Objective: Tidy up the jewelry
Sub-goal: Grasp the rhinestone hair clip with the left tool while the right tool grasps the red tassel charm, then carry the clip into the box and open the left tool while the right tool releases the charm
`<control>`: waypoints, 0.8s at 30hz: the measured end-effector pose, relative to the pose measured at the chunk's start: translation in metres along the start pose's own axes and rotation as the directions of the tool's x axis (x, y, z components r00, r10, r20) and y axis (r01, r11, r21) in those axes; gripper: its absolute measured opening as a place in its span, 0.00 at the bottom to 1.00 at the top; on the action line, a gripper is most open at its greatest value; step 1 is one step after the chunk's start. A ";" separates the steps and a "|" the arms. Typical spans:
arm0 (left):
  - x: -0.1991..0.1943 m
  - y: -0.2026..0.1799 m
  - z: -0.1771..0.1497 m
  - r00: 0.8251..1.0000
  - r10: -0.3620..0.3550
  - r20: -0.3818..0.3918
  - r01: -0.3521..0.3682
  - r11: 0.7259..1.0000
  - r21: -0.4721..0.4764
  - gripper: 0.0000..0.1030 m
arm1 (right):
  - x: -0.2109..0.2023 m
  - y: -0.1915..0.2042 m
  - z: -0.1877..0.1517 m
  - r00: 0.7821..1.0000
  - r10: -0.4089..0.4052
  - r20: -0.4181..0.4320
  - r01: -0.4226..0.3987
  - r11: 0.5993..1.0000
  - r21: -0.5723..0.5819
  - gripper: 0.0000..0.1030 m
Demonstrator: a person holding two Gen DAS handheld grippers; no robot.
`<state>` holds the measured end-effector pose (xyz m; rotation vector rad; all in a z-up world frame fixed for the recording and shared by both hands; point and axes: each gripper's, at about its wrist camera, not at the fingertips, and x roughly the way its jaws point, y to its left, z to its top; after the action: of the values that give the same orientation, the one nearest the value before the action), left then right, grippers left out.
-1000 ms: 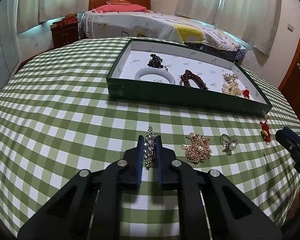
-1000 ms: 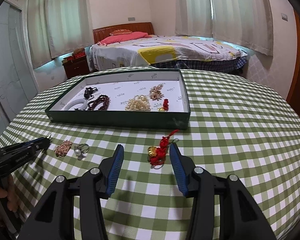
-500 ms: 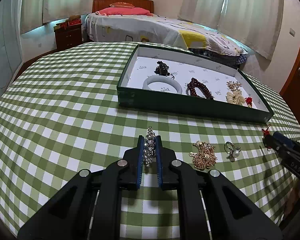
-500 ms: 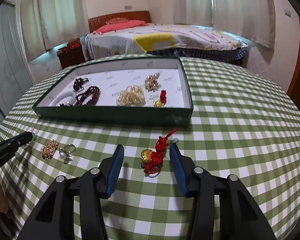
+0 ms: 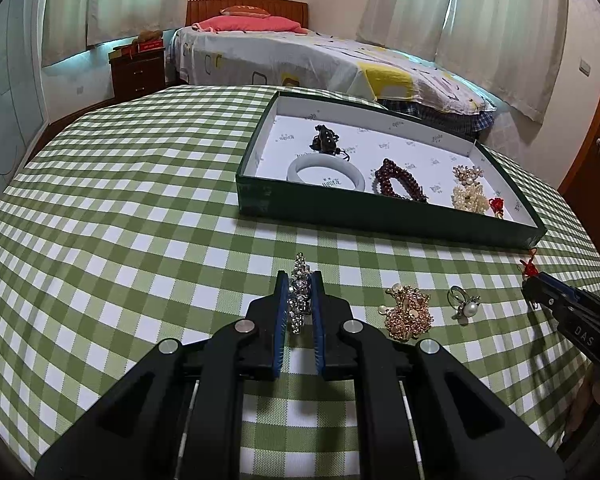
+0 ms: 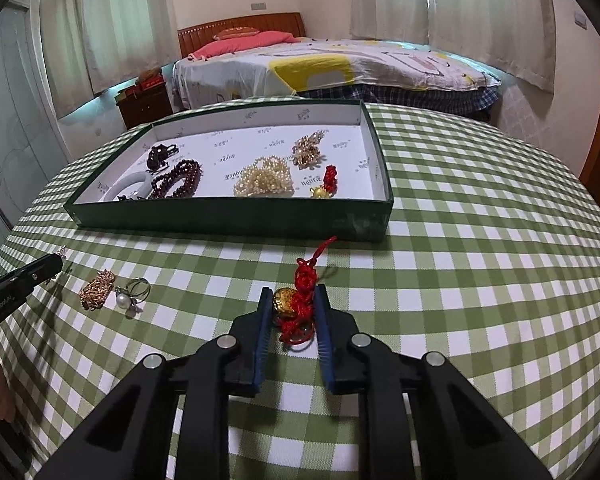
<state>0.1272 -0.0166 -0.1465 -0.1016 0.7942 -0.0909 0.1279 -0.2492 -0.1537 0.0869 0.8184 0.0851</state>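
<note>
While you work over the green-checked tablecloth, a bed and curtained windows stand behind it. Your green tray holds a white bangle, dark red beads, a dark charm, pearl strands, a gold cluster and a small red-and-gold charm. On the cloth near the tray lie a gold chain piece and a pearl ring — just beside each other. Your left gripper pinches a rhinestone clip (its tip pokes past the fingers). Your right gripper sits low, its fingers narrowed around a red knotted charm — whether they press it, you cannot tell.
</note>
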 end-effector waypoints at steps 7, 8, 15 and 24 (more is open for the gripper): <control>-0.001 0.000 0.001 1.000 0.000 0.002 0.000 1.000 0.001 0.11 | -0.007 0.000 -0.001 1.000 0.002 0.020 -0.002 1.000 0.000 0.21; 0.000 0.000 0.000 1.000 0.001 0.002 -0.001 1.000 0.001 0.11 | -0.007 0.000 -0.002 1.000 0.002 0.021 -0.002 1.000 0.000 0.21; -0.002 0.000 0.000 1.000 0.000 0.003 0.000 1.000 0.000 0.11 | -0.009 0.000 -0.002 1.000 0.005 0.030 -0.005 1.000 0.000 0.21; -0.007 -0.003 0.005 1.000 -0.008 0.017 0.008 1.000 0.003 0.11 | -0.018 0.003 0.001 0.998 0.014 0.061 -0.014 1.000 -0.003 0.21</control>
<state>0.1256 -0.0184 -0.1378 -0.1027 0.7762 -0.0989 0.1164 -0.2485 -0.1399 0.0927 0.7572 0.0962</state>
